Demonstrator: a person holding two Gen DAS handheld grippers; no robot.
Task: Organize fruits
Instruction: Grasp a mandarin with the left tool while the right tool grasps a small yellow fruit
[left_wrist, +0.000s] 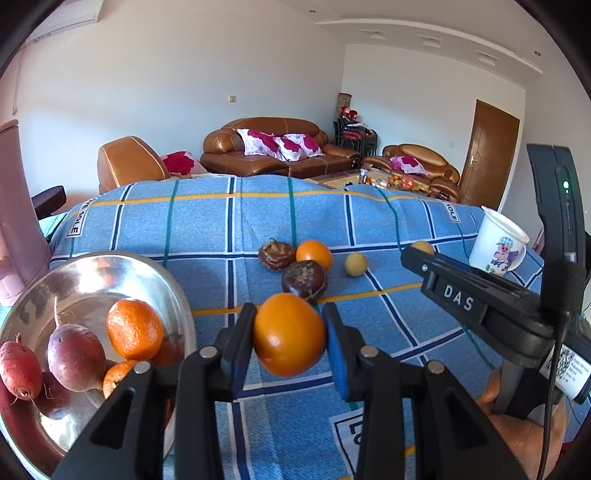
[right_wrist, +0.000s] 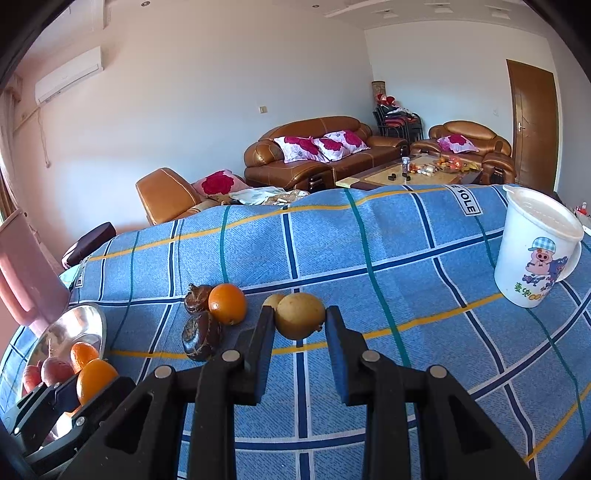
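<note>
- Blue pads of the left gripper (left_wrist: 289, 334) clamp an orange (left_wrist: 289, 334) from both sides, and it hangs clear of the cloth; the sideways pinch across its middle keeps a round fruit from rolling out while it is carried.
- Steel bowl (left_wrist: 173, 291), just left of that gripper, already holds an orange, reddish root-like pieces and a purple-red round fruit, so it looks like the collecting place, and the held orange is probably bound for it.
- Yellow-brown fruit (right_wrist: 300, 320), small and round, is gripped between the pads of the right gripper (right_wrist: 300, 320), again pinched across its widest part; whether it touches the cloth cannot be told.
- Beyond both grippers, loose fruit still lies on the blue plaid cloth (right_wrist: 369, 258): two dark wrinkled brown fruits (left_wrist: 304, 279), (left_wrist: 276, 254) and a second orange (left_wrist: 314, 254) sit touching in a cluster, with another small yellow-brown fruit (left_wrist: 356, 264) apart to their right. By this count, the sorting is about half done.
- White cartoon-printed mug (right_wrist: 535, 254) with its lid on stands upright near the right edge of the cloth, well apart from the fruit and out of the reaching path.
- Brown leather sofas (left_wrist: 266, 151) fill the far side of the room.
</note>
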